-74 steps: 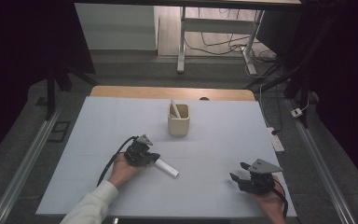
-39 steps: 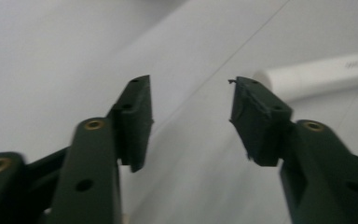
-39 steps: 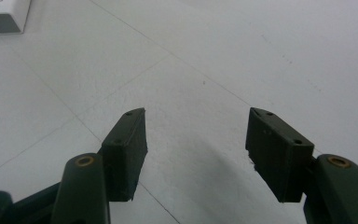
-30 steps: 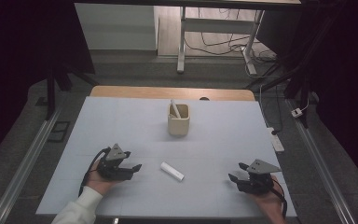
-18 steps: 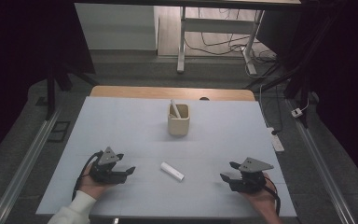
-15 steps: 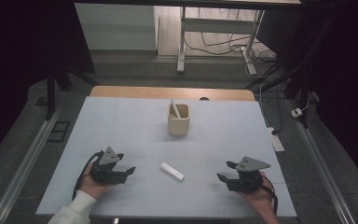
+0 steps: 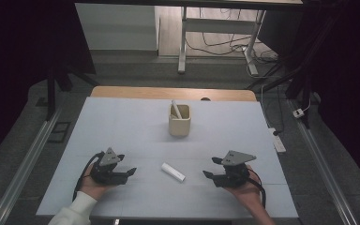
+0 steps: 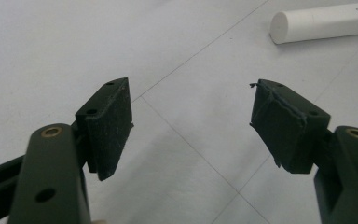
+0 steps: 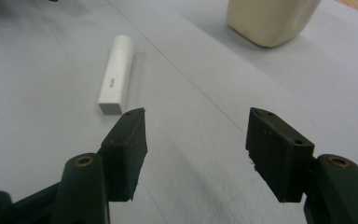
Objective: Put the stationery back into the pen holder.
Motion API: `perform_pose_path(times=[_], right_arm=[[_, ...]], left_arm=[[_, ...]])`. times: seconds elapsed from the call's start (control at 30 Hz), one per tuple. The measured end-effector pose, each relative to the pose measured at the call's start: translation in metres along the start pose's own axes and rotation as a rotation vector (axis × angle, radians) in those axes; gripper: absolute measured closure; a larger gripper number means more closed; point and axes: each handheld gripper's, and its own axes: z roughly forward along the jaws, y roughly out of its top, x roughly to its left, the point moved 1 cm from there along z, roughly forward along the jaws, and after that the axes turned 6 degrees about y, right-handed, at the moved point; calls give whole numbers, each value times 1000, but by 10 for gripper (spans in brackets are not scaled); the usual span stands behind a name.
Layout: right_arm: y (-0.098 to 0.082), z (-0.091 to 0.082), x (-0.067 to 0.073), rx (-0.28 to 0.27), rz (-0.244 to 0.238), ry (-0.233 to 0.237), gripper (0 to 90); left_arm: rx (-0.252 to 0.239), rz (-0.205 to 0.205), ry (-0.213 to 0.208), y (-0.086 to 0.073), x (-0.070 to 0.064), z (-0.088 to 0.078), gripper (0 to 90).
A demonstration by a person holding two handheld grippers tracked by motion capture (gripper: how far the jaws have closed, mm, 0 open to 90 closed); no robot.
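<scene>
We see the white tube (image 7: pixel 173 172) lying flat on the pale surface (image 7: pixel 122 122), near the front edge and about in the middle between our two hands. It lies at a slant, one end toward the far left and the other toward the near right. Nothing touches it.

Our left hand-held gripper (image 7: pixel 130 172) rests low over the surface to the left of the tube, well apart from it, and points toward it. In the left gripper view its black pads (image 8: pixel 112 123) are spread wide with only bare surface between them, and the tube (image 8: pixel 324 22) lies farther off at the upper right.

Our right hand-held gripper (image 7: pixel 209 168) is on the right side of the tube, near it but not touching, and points left toward it. In the right gripper view its pads (image 9: pixel 279 151) are also spread wide and hold nothing; the tube (image 9: pixel 116 74) lies just beyond the left pad.

A cream cup (image 7: pixel 179 120) stands upright farther back on the surface, in the middle, with a white stick (image 7: pixel 175 108) leaning inside it.
</scene>
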Motion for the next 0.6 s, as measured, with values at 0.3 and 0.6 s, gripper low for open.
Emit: perform_pose_path(times=[0.3,0.6], right_arm=[[18,22,11,37,-10,41,372],[36,47,22,73,-29,94,368]], left_arm=[[-4,-7,-5,0,1,-1,283],[-3,-4,-5,1,-1,-1,281]])
